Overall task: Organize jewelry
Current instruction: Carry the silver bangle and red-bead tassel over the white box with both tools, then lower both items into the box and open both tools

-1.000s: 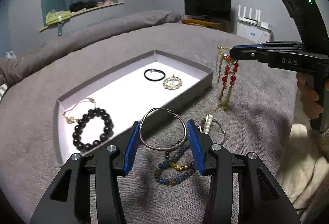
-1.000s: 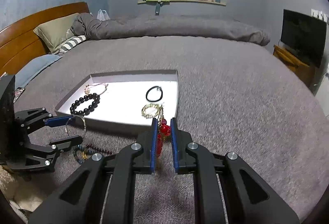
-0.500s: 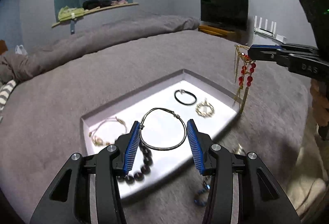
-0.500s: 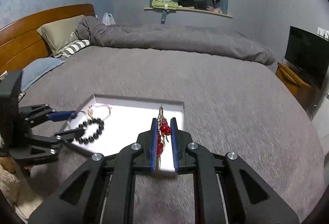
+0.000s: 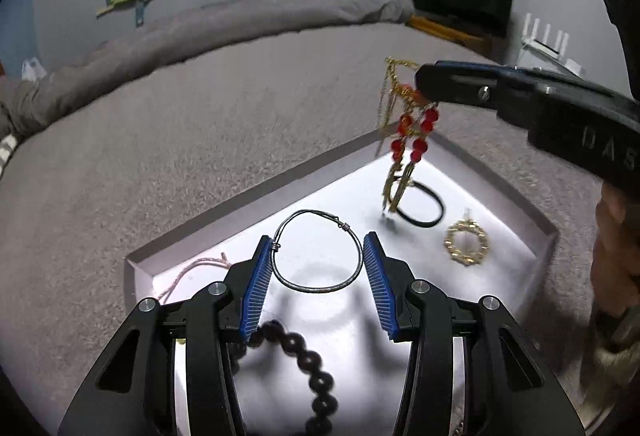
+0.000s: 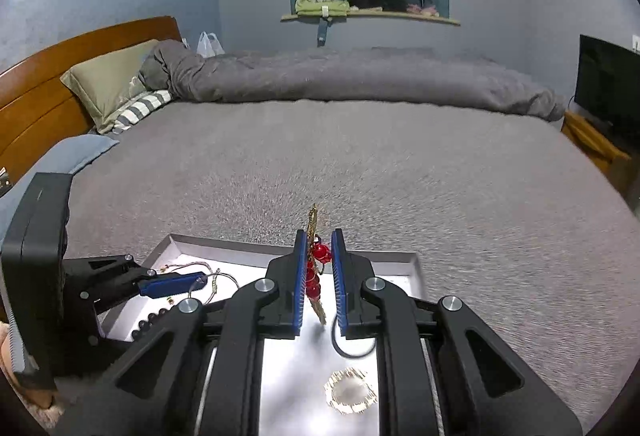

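Silver wire bangle (image 5: 318,251) pinched by left gripper (image 5: 317,278), red-beaded gold earring (image 5: 406,140) clamped in nearly closed right gripper (image 6: 320,278), both carried from bed (image 6: 360,156) to over white tray (image 5: 208,212) at lower centre, ready for release.

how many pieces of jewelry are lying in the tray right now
4: black band and gold ring-shaped piece at the far right of the tray, pink cord piece and black bead bracelet nearer. Grippers may hide more.
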Action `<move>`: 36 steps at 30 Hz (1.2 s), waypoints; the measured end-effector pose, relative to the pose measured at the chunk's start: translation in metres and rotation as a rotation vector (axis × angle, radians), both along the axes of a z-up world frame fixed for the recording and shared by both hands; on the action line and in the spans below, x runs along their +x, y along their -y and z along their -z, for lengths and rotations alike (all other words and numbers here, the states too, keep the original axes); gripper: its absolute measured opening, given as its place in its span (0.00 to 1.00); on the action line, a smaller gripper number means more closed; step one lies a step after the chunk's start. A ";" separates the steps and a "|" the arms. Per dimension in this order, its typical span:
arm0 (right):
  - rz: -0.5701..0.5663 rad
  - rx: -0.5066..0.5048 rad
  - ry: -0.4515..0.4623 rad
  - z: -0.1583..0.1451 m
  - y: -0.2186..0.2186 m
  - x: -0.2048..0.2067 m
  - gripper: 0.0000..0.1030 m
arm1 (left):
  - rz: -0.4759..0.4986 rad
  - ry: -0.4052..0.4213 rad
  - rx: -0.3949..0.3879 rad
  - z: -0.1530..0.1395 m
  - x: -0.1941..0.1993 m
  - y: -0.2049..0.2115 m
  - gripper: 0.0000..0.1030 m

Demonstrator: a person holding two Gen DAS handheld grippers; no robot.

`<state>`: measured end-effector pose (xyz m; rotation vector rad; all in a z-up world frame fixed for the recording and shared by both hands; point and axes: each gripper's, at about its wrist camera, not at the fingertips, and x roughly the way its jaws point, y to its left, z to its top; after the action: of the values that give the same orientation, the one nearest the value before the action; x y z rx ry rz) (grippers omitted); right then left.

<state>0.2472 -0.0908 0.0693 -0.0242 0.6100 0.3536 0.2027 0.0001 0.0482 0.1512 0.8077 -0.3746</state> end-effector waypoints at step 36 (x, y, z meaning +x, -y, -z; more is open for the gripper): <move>-0.047 0.034 -0.247 0.048 -0.002 0.031 0.13 | -0.054 -0.052 0.008 0.011 -0.001 0.000 0.60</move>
<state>0.2786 -0.0889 0.0209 0.0386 0.8483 0.4157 0.2021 0.0001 0.0368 0.1272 0.8633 -0.3253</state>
